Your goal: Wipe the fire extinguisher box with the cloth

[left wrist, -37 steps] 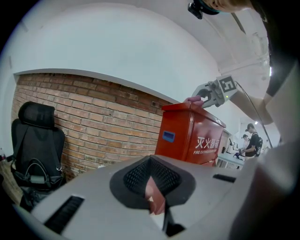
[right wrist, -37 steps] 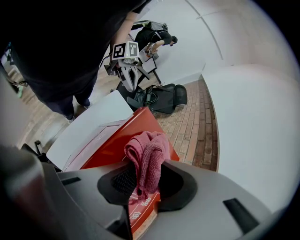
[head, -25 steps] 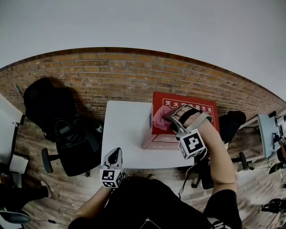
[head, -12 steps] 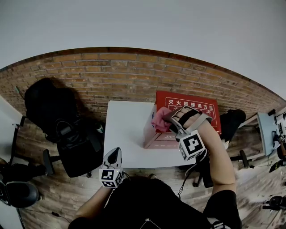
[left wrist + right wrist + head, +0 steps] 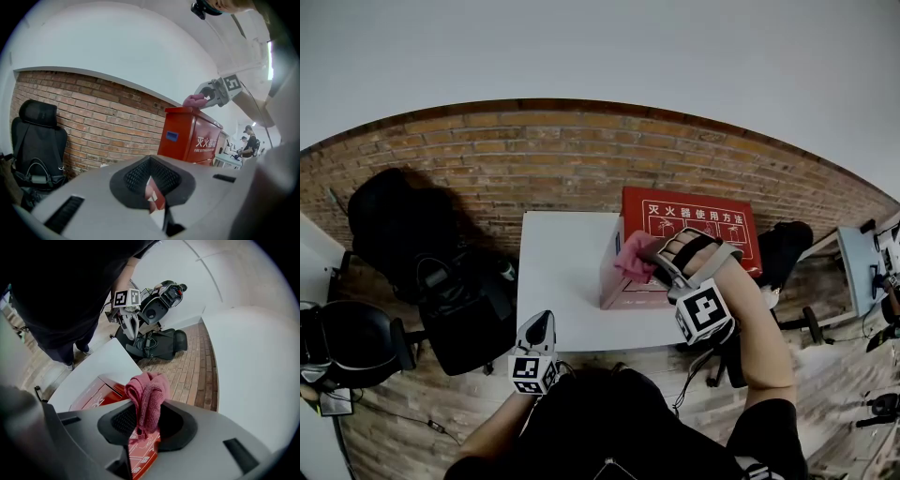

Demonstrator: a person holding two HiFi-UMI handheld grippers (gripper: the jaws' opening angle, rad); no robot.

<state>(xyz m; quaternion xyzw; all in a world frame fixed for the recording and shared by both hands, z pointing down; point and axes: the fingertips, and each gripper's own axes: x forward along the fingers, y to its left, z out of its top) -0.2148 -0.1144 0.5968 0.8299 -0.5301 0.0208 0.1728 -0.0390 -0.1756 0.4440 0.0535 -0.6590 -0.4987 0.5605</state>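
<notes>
Pink cloth clamped in right gripper touches red box top.

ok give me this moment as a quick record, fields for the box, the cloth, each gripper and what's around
box: red fire extinguisher box, on the white table, against the brick wall
cloth: pink cloth, bunched, at the box's top edge on the side toward the bare tabletop
right hand-held gripper: shut on the cloth, over the box top
left hand-held gripper: shut, nothing in it, low by the table's near edge, apart from the box
surroundings: black chair left of the table
</notes>
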